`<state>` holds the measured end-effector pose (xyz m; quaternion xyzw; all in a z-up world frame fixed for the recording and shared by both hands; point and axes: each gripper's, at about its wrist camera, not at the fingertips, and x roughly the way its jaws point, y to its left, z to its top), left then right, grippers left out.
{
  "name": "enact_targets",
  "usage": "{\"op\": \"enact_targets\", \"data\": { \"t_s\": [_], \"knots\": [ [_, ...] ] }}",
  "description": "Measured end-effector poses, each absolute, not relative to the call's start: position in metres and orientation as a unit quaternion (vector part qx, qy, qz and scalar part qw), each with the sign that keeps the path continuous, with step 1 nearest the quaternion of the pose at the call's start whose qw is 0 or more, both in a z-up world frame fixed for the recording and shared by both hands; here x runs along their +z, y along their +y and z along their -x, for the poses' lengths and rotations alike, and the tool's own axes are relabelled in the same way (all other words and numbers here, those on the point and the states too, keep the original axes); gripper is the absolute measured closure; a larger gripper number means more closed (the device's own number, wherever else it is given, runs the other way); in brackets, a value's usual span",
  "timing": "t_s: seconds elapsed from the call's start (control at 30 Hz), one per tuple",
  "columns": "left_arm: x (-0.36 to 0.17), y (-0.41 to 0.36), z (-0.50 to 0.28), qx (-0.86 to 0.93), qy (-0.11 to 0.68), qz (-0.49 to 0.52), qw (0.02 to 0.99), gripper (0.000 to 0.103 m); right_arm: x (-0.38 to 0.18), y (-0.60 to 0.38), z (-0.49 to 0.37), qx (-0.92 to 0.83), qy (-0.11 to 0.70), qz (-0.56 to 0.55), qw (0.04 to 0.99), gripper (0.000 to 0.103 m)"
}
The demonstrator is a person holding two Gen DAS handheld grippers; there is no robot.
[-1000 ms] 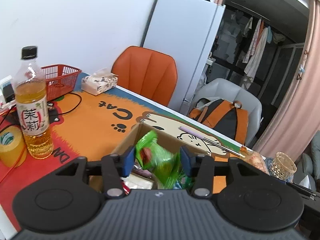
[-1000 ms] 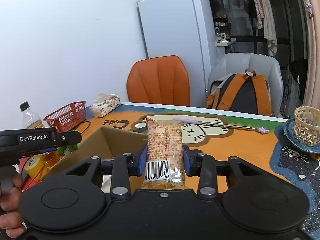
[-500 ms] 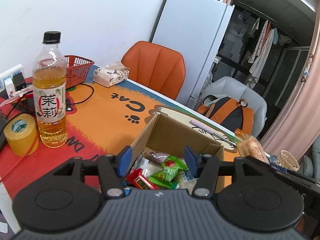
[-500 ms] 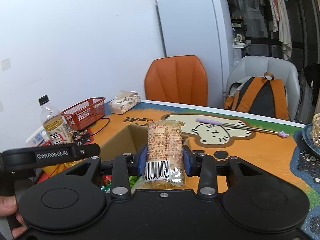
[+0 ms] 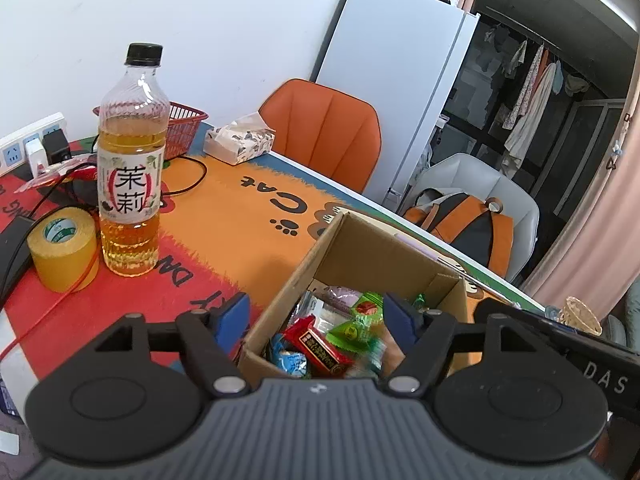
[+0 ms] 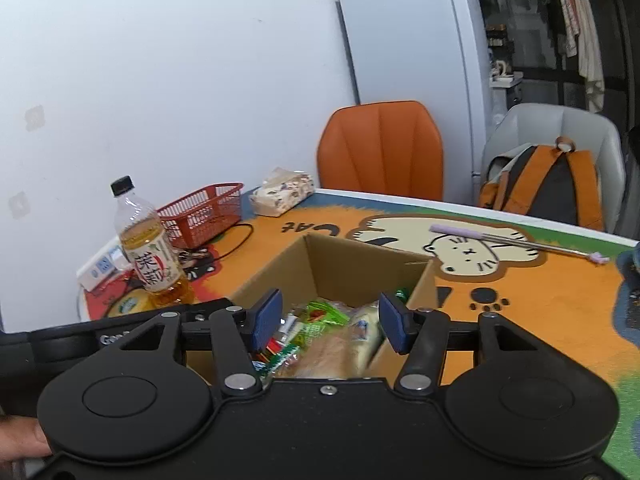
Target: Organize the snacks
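You had just been opening both jaws over the cardboard box (image 6: 362, 264) on the bench (image 6: 540, 308), each hand-held gripper spread and empty, the biscuit pack (image 6: 336, 354) dropped among the snacks, so fetching another snack likely came next.

Matt brown cardboard box (image 5: 372, 248), rough at its cut edges, is packed with glossy, crinkly plastic snack wrappers (image 5: 320, 346). Clear ribbed plastic tea bottle (image 5: 132, 160) with a paper-look label shines beside a matt yellow tape roll (image 5: 64, 248). The printed table mat (image 6: 552, 304) looks soft and fuzzy; the red basket (image 6: 200, 212) is plastic mesh.
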<state>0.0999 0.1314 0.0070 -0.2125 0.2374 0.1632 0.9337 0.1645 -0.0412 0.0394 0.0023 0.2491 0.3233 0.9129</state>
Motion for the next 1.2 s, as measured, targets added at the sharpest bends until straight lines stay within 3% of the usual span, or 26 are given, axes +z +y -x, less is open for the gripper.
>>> {"op": "enact_targets", "data": {
  "t_s": [0.27, 0.57, 0.93, 1.2],
  "knots": [
    [0.005, 0.118, -0.093, 0.158, 0.239, 0.203, 0.936, 0.023, 0.033, -0.062, -0.155, 0.304, 0.254, -0.007, 0.918, 0.045],
    [0.013, 0.095, -0.082, 0.146, 0.239, 0.182, 0.943, 0.016, 0.037, -0.088, -0.141, 0.289, 0.247, -0.014, 0.925, 0.034],
    [0.023, 0.067, -0.068, 0.119, 0.240, 0.156, 0.951, 0.009, 0.048, -0.130, -0.122, 0.268, 0.235, -0.029, 0.934, 0.010],
    [0.026, 0.047, -0.058, 0.114, 0.243, 0.139, 0.953, 0.004, 0.057, -0.160, -0.106, 0.249, 0.224, -0.036, 0.941, 0.000]
  ]
}}
